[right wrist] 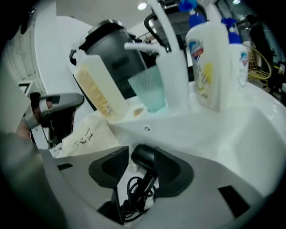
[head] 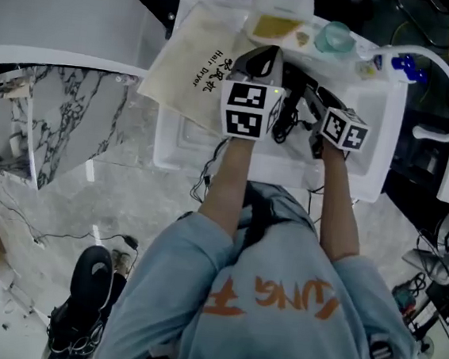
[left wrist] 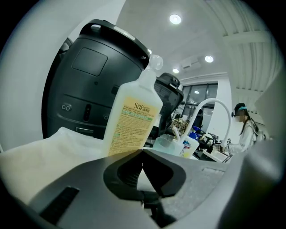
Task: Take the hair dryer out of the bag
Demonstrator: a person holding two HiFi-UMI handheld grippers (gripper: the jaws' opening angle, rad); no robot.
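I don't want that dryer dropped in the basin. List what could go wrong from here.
1. The right gripper grips the hair dryer by its rounded head alone; the handle hangs below, so it may pivot or slip out.
2. Its cord dangles in loose loops and could snag on the bag or the left gripper.
3. The yellowish bottle, cup and white bottles stand close on the sink rim; a wide swing might topple them.
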